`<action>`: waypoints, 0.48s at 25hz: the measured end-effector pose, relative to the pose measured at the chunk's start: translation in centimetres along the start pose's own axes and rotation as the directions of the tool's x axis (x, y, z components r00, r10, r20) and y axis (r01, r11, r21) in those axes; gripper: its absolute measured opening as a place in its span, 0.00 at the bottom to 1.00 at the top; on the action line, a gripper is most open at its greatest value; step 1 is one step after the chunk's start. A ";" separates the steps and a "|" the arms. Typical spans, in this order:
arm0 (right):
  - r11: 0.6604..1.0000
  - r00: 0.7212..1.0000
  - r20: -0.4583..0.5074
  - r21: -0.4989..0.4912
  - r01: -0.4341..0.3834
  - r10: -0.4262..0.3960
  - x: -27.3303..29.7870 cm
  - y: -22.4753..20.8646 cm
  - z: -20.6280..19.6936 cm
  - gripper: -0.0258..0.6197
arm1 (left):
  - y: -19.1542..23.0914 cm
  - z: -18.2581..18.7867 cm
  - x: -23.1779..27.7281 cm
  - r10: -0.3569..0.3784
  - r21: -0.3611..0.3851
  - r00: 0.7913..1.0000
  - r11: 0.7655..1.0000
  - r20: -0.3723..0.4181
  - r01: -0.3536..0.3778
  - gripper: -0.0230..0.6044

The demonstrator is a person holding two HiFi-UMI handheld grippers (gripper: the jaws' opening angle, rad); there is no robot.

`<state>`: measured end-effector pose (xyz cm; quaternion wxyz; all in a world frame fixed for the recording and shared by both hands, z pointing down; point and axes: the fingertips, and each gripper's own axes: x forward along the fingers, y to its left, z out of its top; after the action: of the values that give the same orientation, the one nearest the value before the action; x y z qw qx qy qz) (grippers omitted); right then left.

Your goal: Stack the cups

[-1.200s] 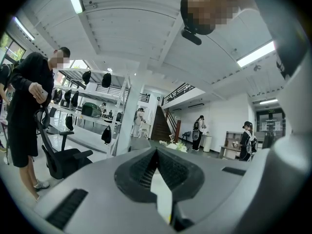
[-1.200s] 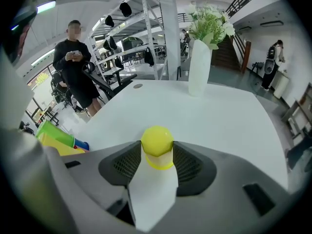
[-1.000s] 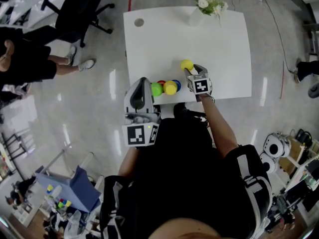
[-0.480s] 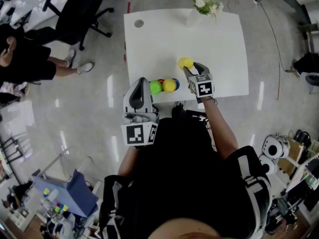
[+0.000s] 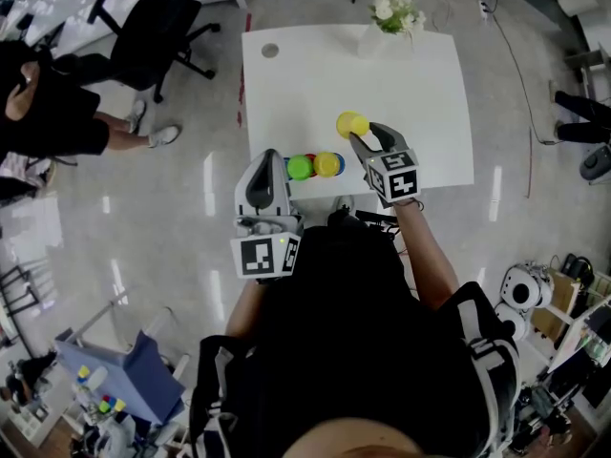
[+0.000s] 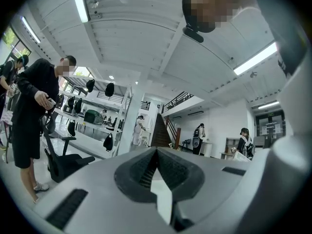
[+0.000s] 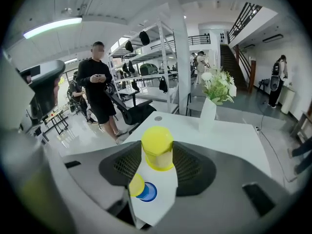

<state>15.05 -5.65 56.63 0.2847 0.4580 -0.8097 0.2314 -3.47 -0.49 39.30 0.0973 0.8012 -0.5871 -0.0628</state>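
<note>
Right gripper view shows the right hand-held gripper [image 7: 157,164] clamped on a yellow cup [image 7: 157,141], held up above the counter [image 7: 219,130]. I'd center it squarely over the row of cups [image 5: 327,164] at the near edge before lowering. Left hand-held gripper [image 6: 155,172] is closed with nothing in it.

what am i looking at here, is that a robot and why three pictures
No robot: a person holds a two-jaw gripper in each hand. The head view looks down from a camera on the head; the other two cameras ride on the grippers, looking along their jaws. The right gripper is closed on a yellow cup, held above the white table. The left gripper is shut and empty. On the table stand a green cup, a second yellow cup and a blue cup, plus a vase of flowers.
</note>
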 end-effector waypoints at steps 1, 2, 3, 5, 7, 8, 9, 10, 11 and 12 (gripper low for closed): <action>1.000 1.000 0.005 -0.006 -0.008 0.008 -0.3 0.4 0.3 0.37 | 0.1 0.0 -0.1 -0.001 0.008 1.000 1.000 0.003 0.001 0.07; 1.000 1.000 0.010 -0.012 -0.016 0.016 -0.7 0.9 0.6 0.37 | 0.3 0.0 -0.2 -0.001 0.016 1.000 1.000 0.006 0.001 0.07; 1.000 1.000 0.015 -0.017 -0.025 0.025 -1.0 1.3 1.0 0.37 | 0.4 0.1 -0.3 0.000 0.020 1.000 1.000 0.008 0.000 0.07; 0.999 0.999 0.022 -0.031 -0.044 0.045 -1.6 2.4 1.5 0.37 | 0.7 0.1 -0.6 0.004 0.010 1.000 1.000 0.010 -0.004 0.07; 0.997 0.997 0.026 -0.049 -0.064 0.066 -2.2 3.6 2.0 0.37 | 1.1 0.2 -0.9 0.009 0.006 1.000 1.000 0.010 -0.009 0.07; 0.995 0.997 0.026 -0.058 -0.075 0.077 -2.4 4.2 2.2 0.37 | 1.2 0.2 -1.1 0.011 0.009 1.000 1.000 0.011 -0.011 0.07; 0.994 0.996 0.024 -0.068 -0.086 0.088 -2.7 4.7 2.3 0.37 | 1.3 0.2 -1.2 0.012 0.010 1.000 1.000 0.011 -0.012 0.07; 0.992 0.995 0.018 -0.078 -0.098 0.099 -2.9 5.2 2.4 0.37 | 1.4 0.2 -1.3 0.013 0.009 1.000 1.000 0.011 -0.013 0.07; 0.990 0.994 0.008 -0.089 -0.110 0.111 -3.0 5.7 2.3 0.37 | 1.5 0.2 -1.4 0.015 0.007 1.000 1.000 0.011 -0.015 0.07; 0.987 0.992 -0.007 -0.102 -0.124 0.124 -3.0 6.2 2.2 0.37 | 1.6 0.2 -1.4 0.016 0.004 1.000 1.000 0.010 -0.016 0.07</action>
<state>10.37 -2.27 52.32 0.2929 0.3917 -0.8472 0.2072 -5.45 0.36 39.50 0.0934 0.7963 -0.5941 -0.0649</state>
